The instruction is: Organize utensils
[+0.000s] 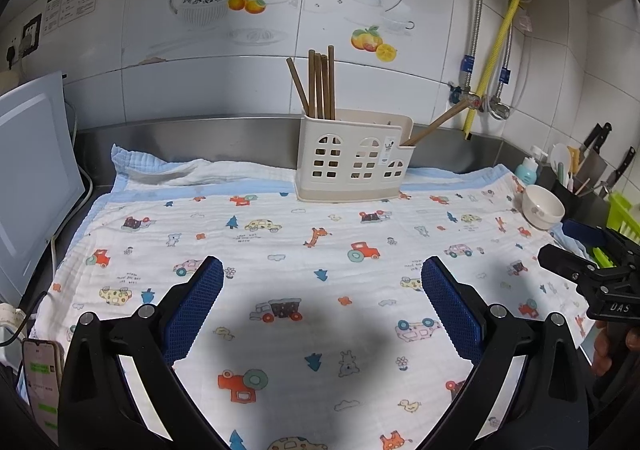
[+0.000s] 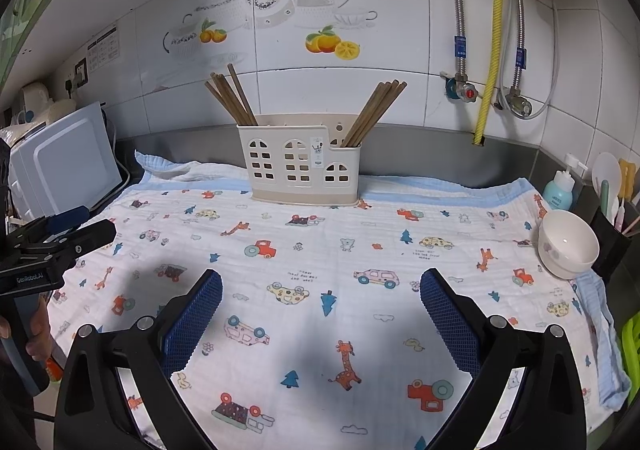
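Both our tools hang empty over the printed cloth (image 2: pixel 320 250) — the left gripper (image 1: pixel 322 284) and the right gripper (image 2: pixel 321 292) each have their blue pads spread wide, pinching nothing. The chopsticks (image 2: pixel 232 98) already stand in the holder (image 2: pixel 300 166) at the back, one bunch at its left end and another bunch (image 2: pixel 376 110) leaning out of the low right pocket. No loose utensil shows on the cloth, so we judge the sorting nearly done. If we regroup the bunches, we should come in from above and pinch near the tops — the light holder may tip.
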Motion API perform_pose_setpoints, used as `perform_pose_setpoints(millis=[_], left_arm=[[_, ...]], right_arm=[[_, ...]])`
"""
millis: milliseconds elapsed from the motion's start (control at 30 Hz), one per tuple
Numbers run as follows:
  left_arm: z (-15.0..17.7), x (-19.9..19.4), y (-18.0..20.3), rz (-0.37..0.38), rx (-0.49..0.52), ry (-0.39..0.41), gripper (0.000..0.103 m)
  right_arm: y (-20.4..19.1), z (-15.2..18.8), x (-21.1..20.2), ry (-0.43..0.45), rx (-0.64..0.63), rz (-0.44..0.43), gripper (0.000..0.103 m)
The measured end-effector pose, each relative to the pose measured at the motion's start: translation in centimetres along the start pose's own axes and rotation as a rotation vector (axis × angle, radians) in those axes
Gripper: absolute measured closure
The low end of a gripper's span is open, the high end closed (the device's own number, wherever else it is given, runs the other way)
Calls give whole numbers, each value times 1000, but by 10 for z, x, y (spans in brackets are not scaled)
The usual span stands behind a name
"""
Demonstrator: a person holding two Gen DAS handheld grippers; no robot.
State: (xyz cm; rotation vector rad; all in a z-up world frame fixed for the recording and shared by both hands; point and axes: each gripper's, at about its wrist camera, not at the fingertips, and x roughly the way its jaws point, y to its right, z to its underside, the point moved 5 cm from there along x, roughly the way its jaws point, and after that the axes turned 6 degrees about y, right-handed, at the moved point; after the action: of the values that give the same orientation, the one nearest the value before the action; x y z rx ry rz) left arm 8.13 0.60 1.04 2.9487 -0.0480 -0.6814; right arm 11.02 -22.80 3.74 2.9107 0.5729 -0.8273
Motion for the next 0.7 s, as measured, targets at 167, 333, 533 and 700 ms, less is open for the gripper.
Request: perform_pose_setpoints(millis=[167,333,533,700], left_arm=[[1,0,0,0,3,-1,5],[1,0,2,0,6,-2,5],[1,0,2,-1,6,-1,5],[1,0,2,0,7,-1,5]], right_arm=[[0,0,0,0,-2,-1,7],[0,0,0,0,-2,-1,7],[0,-1,-1,1,-3,0,7],[0,-1,-1,1,-3,-2,7]])
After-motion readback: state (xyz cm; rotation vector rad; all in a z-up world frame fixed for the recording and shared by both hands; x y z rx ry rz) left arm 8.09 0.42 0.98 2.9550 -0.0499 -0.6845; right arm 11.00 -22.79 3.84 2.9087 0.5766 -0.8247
